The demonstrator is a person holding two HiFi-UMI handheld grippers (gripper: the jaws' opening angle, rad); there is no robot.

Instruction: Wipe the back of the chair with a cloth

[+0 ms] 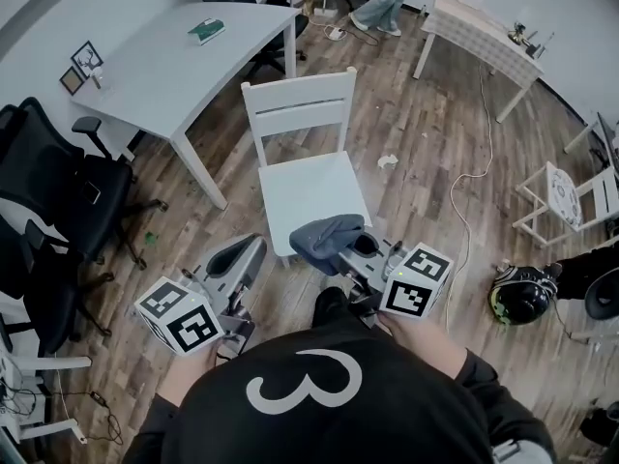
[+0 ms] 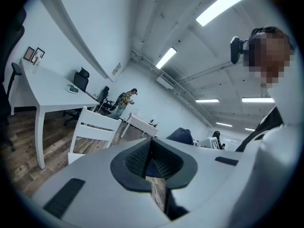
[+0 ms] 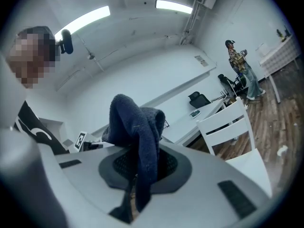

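Closest below the head camera is the person's black top [image 1: 319,404], with a white curled mark on it. Just ahead of it, the left gripper [image 1: 244,257] and the right gripper [image 1: 358,249] are held side by side above the wooden floor [image 1: 426,133]. Each has its marker cube nearest the body.

In the left gripper view, that gripper's fingers [image 2: 135,161] are pressed together with nothing between them. In the right gripper view, the fingers are clenched on a dark blue towelling cloth [image 3: 137,127]. The cloth bunches up above them, and a strip of it hangs down between them.

From the head view, the bunched cloth sits over the front edge of the seat of a white wooden chair [image 1: 314,187] with a slatted back. That back is on the far side of the seat, apart from the cloth. It stands near the corner of a white desk [image 1: 184,61] that carries a green book [image 1: 206,31]. Black office chairs [image 1: 58,191] stand to the left of the desk.
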